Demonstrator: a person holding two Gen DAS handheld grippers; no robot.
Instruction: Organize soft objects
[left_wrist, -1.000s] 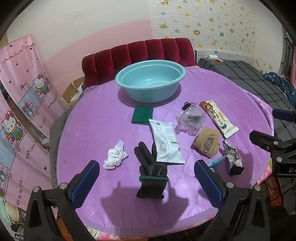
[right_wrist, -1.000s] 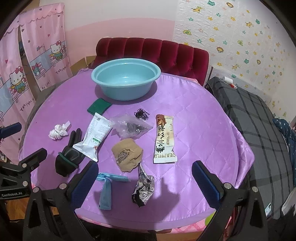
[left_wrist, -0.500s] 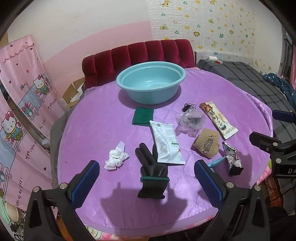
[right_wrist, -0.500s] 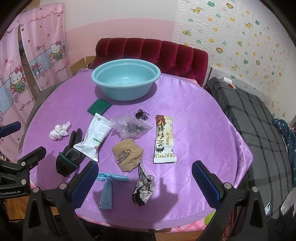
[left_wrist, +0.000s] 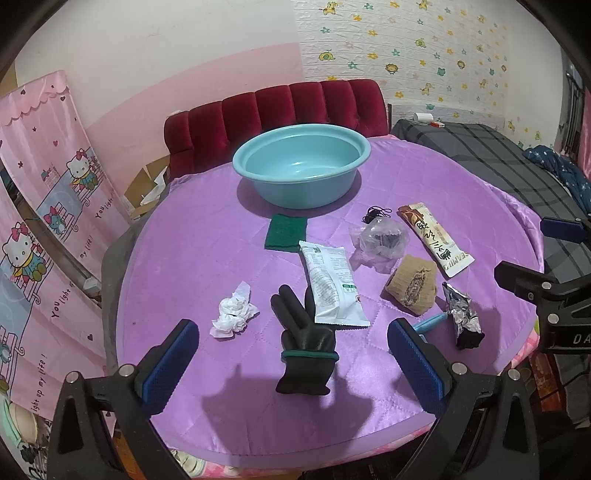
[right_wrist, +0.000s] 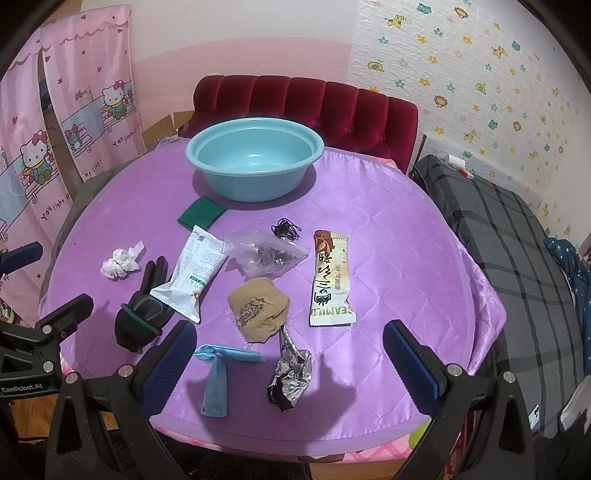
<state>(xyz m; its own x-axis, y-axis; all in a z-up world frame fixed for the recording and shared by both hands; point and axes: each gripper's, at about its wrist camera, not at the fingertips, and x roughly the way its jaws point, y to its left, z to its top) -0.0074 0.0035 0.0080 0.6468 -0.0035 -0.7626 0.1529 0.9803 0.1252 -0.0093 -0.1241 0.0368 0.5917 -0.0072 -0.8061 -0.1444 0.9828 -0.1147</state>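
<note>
Blue cloth (right_wrist: 215, 384) whole only in R view; L gripper (left_wrist: 291, 354) & R gripper (right_wrist: 290, 354) both spread, empty.

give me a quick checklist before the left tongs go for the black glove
1. Left tongs open and holding nothing: ok.
2. Black glove lies between the open fingers, cuff nearest: ok.
3. Glove free of neighbours: not ok, the white snack packet overlaps one fingertip.
4. Blue basin has nothing in it and can take the glove: ok.
5. Right tongs open and off to the side of the glove: ok.
6. Crumpled tissue apart from the glove: ok.
</note>
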